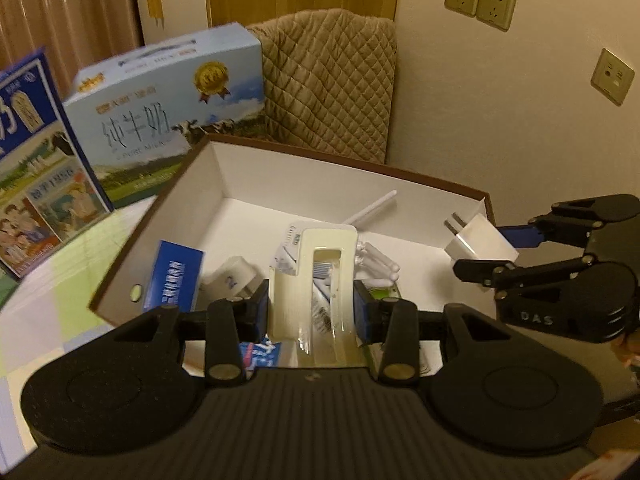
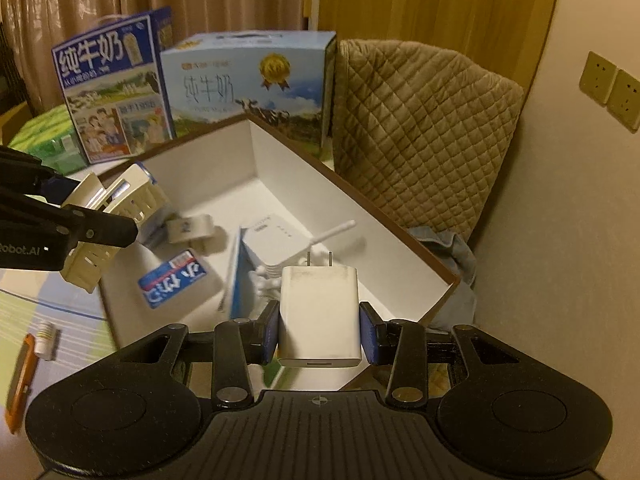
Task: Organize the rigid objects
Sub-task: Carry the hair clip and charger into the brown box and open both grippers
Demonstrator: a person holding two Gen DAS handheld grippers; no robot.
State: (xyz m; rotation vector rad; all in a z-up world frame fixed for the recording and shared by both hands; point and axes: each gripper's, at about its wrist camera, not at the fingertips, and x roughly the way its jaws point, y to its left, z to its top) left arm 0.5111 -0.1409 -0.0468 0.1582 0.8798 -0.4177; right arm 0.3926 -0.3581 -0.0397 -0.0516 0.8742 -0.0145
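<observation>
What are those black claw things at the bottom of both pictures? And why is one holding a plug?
Those claws are two-finger grabbers, and a person holds one in each hand. A camera sits on each grabber, looking along its fingers, so each picture shows its own claw at the bottom.

In the left camera's picture, the left gripper squeezes a cream plastic holder. In the right camera's picture, the right gripper squeezes a white charger plug, prongs pointing away.

Both hover over an open white box. Inside lie a white router, a blue packet and other small things. Two milk cartons stand behind it. It looks like tidying things into the box.
</observation>
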